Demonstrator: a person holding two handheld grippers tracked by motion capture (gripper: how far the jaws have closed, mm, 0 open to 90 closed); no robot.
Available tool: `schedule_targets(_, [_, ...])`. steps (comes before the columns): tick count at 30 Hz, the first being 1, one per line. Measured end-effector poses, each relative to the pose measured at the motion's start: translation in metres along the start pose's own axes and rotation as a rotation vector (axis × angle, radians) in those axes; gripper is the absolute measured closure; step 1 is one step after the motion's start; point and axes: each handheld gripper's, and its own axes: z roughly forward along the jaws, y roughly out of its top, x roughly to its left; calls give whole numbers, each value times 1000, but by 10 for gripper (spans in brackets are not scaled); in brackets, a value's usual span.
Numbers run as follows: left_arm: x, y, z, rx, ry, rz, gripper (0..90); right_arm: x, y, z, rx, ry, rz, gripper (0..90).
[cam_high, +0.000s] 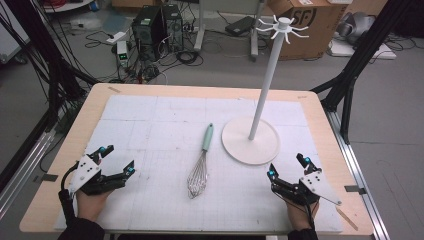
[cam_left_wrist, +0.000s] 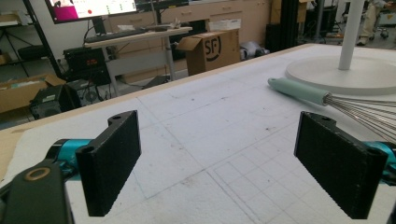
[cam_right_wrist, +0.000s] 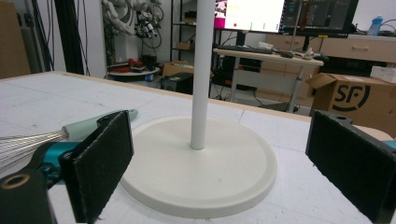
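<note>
Beyond the far edge of the table (cam_high: 65, 145), the workshop floor carries computer towers (cam_high: 156, 25), loose cables and a cardboard box (cam_high: 310, 22) printed "SF". A white gridded mat (cam_high: 150, 125) covers most of the wooden tabletop.

Near the middle of the mat lies a whisk (cam_high: 199, 162), flat on its side, its pale green handle (cam_high: 207, 137) pointing toward the far edge and its wire loops toward the person. Just to its right stands a white hook stand (cam_high: 265, 85): a round base (cam_high: 250, 147) resting on the mat, an upright pole, and a crown of curved hooks (cam_high: 281, 26) at the top. Whisk and base lie close together; whether they touch is hard to judge from above, though they appear slightly apart.

The left gripper (cam_high: 116, 161) rests at the near left of the mat in the person's left hand (cam_high: 92, 200), jaws spread wide with nothing between them. In the left gripper view the whisk handle (cam_left_wrist: 299, 91) and the stand's base (cam_left_wrist: 345, 74) appear ahead, to the right.

The right gripper (cam_high: 287, 166) sits at the near right in the right hand (cam_high: 300, 215), jaws likewise spread and empty. In the right gripper view its black pads (cam_right_wrist: 100, 163) frame the base (cam_right_wrist: 205, 172) and pole (cam_right_wrist: 201, 70), with the whisk's wires (cam_right_wrist: 28, 140) entering from the left.
</note>
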Motion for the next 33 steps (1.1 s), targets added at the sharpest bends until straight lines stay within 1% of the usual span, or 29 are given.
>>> schedule_targets(10, [0,0,-1,-2,0,0,152,0,0,0,-1,2,1,62])
schedule_targets(11, [0,1,-1,-11,-4,-13,151,0,1,0,-4,4,1,62])
schedule_targets(14, [-2,6,-2,-41,-10,-21,148,1,1,-1,-8,3,8,62])
schedule_targets(15, [-3,9,-2,-57,-18,-29,148,1,1,-1,-9,2,1,62])
schedule_targets(17, [-6,14,-2,-73,-26,-24,148,1,0,1,-2,2,0,63])
schedule_targets(23, [-12,31,3,-116,-61,-37,147,1,0,3,1,3,-4,62])
schedule_targets(25, [-14,35,7,-123,-71,-37,147,1,0,3,1,2,-2,62])
schedule_targets(28, [-18,40,15,-119,-84,-36,147,2,0,4,1,0,-1,62])
schedule_targets(33, [-25,45,33,-88,-126,-45,146,2,0,4,2,-3,-3,62])
